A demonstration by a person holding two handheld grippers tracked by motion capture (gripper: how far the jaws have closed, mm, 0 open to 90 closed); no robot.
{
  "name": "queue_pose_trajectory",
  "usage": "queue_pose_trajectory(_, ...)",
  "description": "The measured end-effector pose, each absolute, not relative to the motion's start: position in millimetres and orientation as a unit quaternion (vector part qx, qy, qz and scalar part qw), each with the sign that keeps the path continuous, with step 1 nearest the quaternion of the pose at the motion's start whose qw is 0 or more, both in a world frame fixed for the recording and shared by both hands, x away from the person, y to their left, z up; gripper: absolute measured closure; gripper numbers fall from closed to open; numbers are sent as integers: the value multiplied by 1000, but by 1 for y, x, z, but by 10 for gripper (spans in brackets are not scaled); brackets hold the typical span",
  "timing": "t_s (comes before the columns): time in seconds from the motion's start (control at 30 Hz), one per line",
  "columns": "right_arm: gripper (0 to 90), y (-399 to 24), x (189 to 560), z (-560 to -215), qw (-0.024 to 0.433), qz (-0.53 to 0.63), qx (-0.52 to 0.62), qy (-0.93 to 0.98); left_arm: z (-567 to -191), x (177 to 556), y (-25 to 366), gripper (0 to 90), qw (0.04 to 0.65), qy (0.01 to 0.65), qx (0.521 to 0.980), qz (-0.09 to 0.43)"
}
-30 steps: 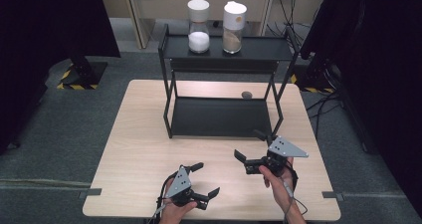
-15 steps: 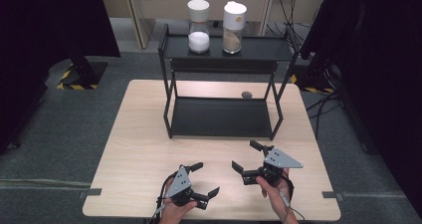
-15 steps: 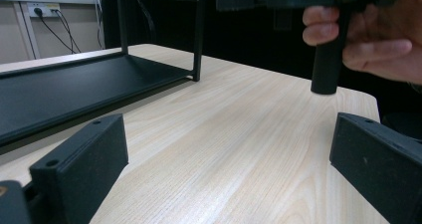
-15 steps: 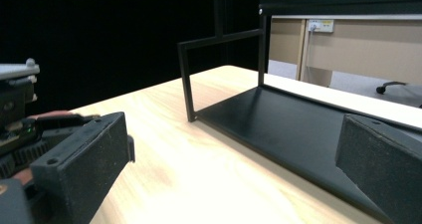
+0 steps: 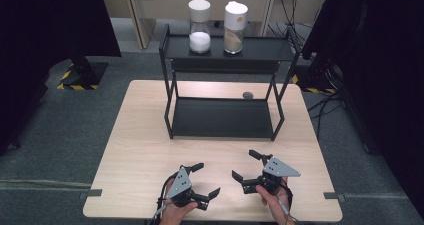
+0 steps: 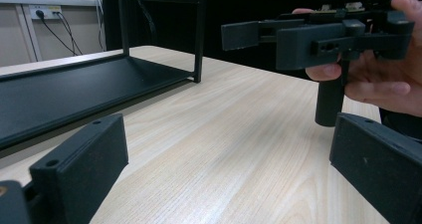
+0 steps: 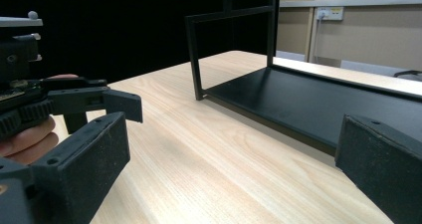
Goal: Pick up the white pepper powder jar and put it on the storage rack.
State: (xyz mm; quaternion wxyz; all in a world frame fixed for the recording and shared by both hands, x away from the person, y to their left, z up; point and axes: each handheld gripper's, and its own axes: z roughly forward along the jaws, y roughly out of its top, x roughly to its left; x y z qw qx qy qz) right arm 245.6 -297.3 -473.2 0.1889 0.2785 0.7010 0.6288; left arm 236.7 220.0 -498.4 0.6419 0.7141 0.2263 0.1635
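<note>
Both grippers are held low over the near part of the wooden table [image 5: 150, 135], each in a hand. My left gripper [image 5: 206, 179] is open, its jaws wide apart with bare tabletop between them [image 6: 229, 174]. My right gripper [image 5: 245, 165] is also open and holds nothing [image 7: 234, 169]. The two face each other a short way apart. The left gripper view shows the right gripper [image 6: 318, 35] and the hand gripping it up close. At the left of the right gripper view is the left gripper [image 7: 74, 102].
A black two-tier metal rack [image 5: 225, 117] stands on the middle of the table, its lower shelf bare. On its top shelf are a jar of white powder [image 5: 200, 27] and a jar of tan powder [image 5: 235, 27]. A small grey object [image 5: 247, 95] lies behind the rack.
My right gripper has moved down toward the table's near edge and a little left, closer to the left gripper. The left gripper has stayed put.
</note>
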Motion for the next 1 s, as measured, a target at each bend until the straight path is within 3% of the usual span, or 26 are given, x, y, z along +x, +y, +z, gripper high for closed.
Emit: queue_pose_trajectory(1.0, 12, -305, 240, -484, 195, 639, 278, 690, -498, 236, 222, 12, 641, 231, 712, 172)
